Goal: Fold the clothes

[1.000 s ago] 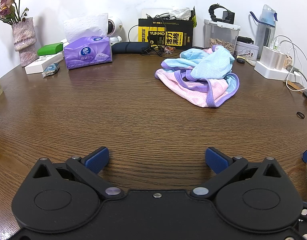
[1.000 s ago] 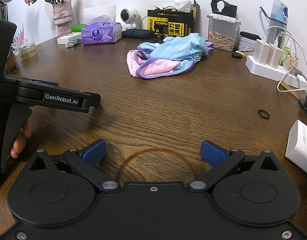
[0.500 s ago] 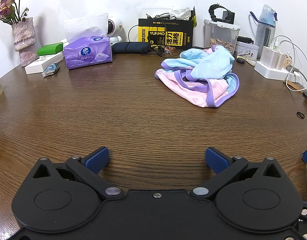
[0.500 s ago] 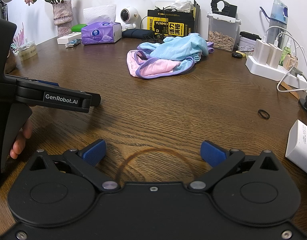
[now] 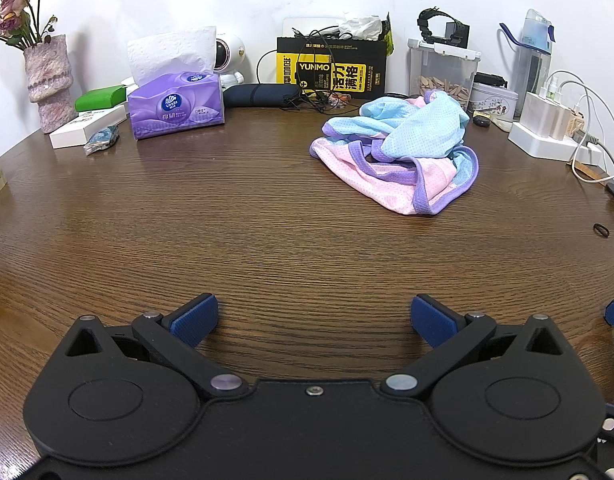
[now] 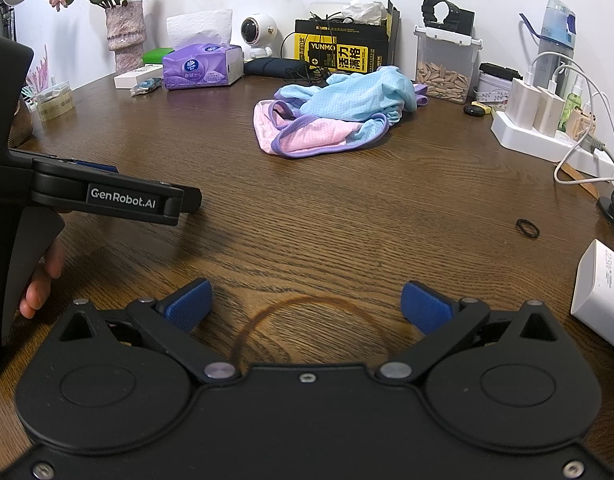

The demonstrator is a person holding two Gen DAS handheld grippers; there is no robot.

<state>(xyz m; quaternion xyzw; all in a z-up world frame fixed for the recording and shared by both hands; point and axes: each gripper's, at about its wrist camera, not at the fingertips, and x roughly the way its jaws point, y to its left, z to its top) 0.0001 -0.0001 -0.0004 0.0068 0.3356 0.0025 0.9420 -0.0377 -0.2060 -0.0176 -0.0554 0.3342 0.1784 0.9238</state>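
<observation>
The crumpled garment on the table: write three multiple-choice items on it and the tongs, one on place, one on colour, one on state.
1. Where does the garment lie?
A. on the wooden table
B. on the tissue box
C. in the left tongs

2. Its trim is:
A. green
B. purple
C. black

3. The left tongs and right tongs are:
A. both shut
B. one shut
C. both open

A: it rests in a heap on bare wood.
B: purple binding edges the pink and blue mesh.
C: each pair of blue pads stands wide apart, holding nothing.
</observation>
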